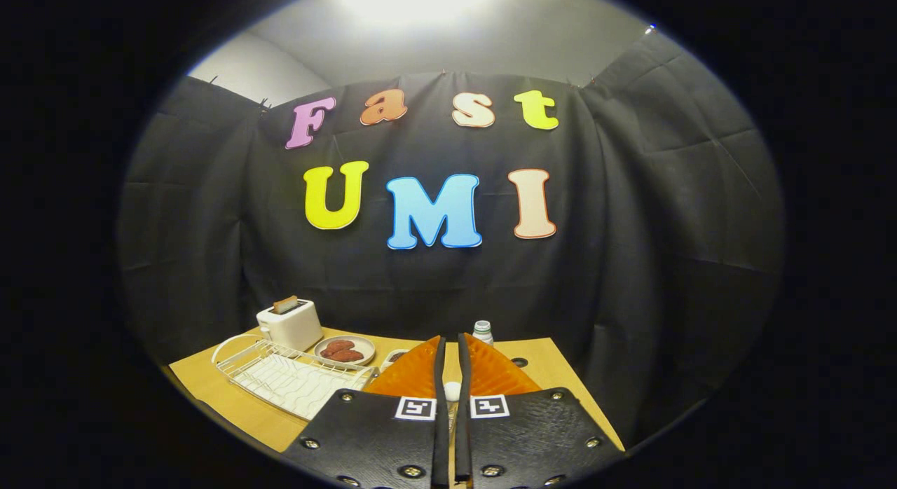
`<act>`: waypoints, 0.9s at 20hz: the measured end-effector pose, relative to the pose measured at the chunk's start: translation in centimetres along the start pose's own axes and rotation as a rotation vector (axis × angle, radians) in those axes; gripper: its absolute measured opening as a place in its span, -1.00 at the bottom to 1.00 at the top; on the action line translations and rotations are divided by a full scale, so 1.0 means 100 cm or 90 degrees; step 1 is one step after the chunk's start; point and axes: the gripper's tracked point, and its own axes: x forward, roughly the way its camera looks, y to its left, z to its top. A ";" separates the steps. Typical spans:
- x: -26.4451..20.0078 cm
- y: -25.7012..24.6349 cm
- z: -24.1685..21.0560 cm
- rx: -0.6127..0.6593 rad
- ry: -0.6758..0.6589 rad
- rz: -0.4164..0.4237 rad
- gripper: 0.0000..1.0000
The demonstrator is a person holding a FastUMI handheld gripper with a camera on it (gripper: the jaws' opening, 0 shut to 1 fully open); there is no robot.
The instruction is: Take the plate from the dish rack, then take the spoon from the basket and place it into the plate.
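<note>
Starting at the left, a white toaster [289, 323] is standing at the back corner of the wooden table [203, 384], with a slice of toast poking out of its slot. In front of it the wire dish rack [291, 377] is lying low on the table, and its slots are looking bare, with no plate standing in them. Just beside the rack's far corner a plate [345, 350] is sitting flat on the table and carrying two reddish-brown pieces of food. To its right, a small dark-rimmed container [394, 356] is peeking out from behind the left finger; it may be the basket, but too little of it is showing to be sure.

The gripper [451, 338] is pointing across the table with its fingers drawn almost together, and a small pale rounded thing, most likely the spoon [453, 391], is sitting pinched in the narrow slot between them. Its long axis is seemingly running along the fingers. A small white bottle [482, 330] is standing just beyond the right fingertip.

The coming move is turning on one relation: the plate is lying ahead and well to the left of the fingers, so the gripper is needing a leftward swing before lowering.
</note>
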 end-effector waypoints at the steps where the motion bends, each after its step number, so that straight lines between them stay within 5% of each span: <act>1: -0.004 0.004 0.001 -0.001 0.002 0.004 -0.93; 10: -0.028 0.050 -0.031 -0.019 0.045 0.061 -0.93; 18: -0.035 0.127 -0.094 -0.059 0.126 0.185 -0.93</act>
